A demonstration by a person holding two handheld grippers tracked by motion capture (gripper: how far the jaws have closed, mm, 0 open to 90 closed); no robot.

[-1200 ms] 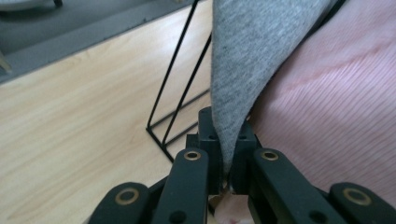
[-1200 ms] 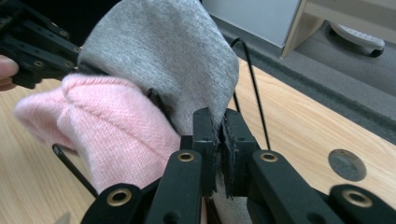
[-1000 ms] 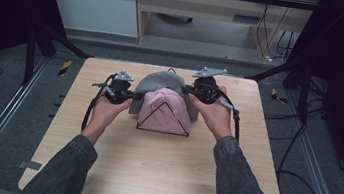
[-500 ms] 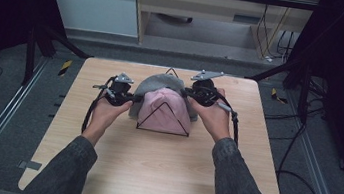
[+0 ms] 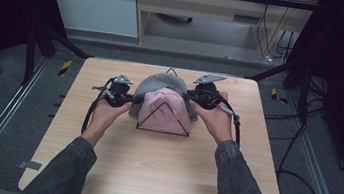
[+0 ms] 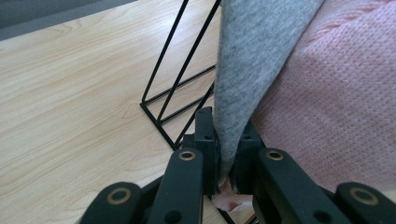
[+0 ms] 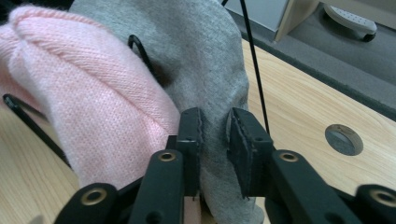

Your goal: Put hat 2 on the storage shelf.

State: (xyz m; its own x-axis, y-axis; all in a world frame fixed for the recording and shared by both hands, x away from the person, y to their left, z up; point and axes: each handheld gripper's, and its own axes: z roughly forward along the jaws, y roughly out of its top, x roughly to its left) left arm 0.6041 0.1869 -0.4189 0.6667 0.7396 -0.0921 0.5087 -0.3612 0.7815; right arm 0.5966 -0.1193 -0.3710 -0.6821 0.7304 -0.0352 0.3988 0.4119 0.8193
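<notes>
on the pale wooden table (image 5: 150, 170), near its far edge, a black wire rack (image 5: 163, 118) with triangular ends is standing with 2 knitted pieces draped over it: a pink cloth (image 5: 164, 107) on the near side and a grey cloth (image 5: 162, 81) lying behind and partly over it. the person's hands are coming in from the near side, 1 at each end of the rack. the left gripper (image 5: 121, 92) is sitting at the rack's left end, and in the left gripper view its jaws are standing nearly together, pinching the hanging edge of the grey cloth (image 6: 252, 70) between the pads, with the pink cloth (image 6: 345, 107) just beside it and the rack's wire corner (image 6: 173, 93) resting on the table beyond. the right gripper (image 5: 204, 95) is sitting at the rack's right end; in the right gripper view its jaws have just been opening, and they are standing a little apart with a fold of the grey cloth (image 7: 205, 65) passing between them, the left pad touching the cloth and a gap showing at the other pad. the pink cloth (image 7: 88, 102) is bulging to the left of those jaws.
</notes>
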